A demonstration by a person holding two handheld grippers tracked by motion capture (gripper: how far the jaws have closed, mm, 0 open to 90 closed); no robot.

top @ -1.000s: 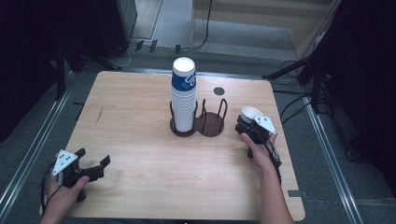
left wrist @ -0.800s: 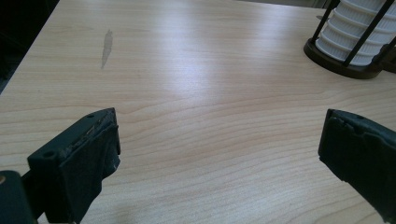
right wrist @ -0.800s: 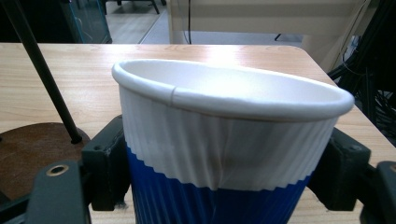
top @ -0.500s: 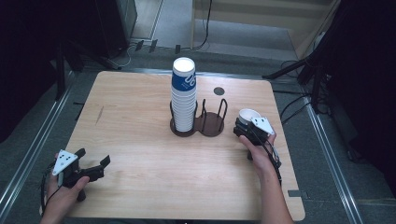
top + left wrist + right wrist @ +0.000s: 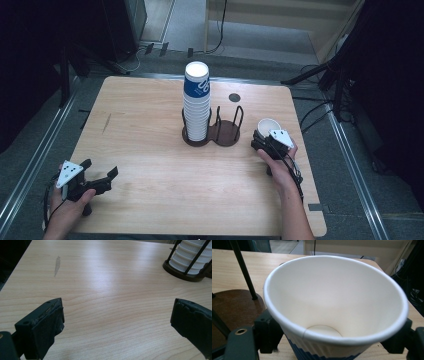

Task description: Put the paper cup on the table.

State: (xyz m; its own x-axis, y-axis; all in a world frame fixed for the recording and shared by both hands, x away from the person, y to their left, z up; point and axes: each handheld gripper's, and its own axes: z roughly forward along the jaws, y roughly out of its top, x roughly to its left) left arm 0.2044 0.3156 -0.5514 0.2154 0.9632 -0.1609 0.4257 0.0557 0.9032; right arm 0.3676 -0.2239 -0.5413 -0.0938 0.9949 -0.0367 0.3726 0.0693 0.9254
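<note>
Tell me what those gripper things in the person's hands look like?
Each gripper, left and right, is black with two chunky jaws faced with dark pads. On top sits a grey three-cornered plate with small dark dots. A thin black cable trails from the right one. No sleeves; the forearms are bare.

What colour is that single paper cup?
The cup is white inside, blue-patterned near its base; best seen in the right gripper view.
</note>
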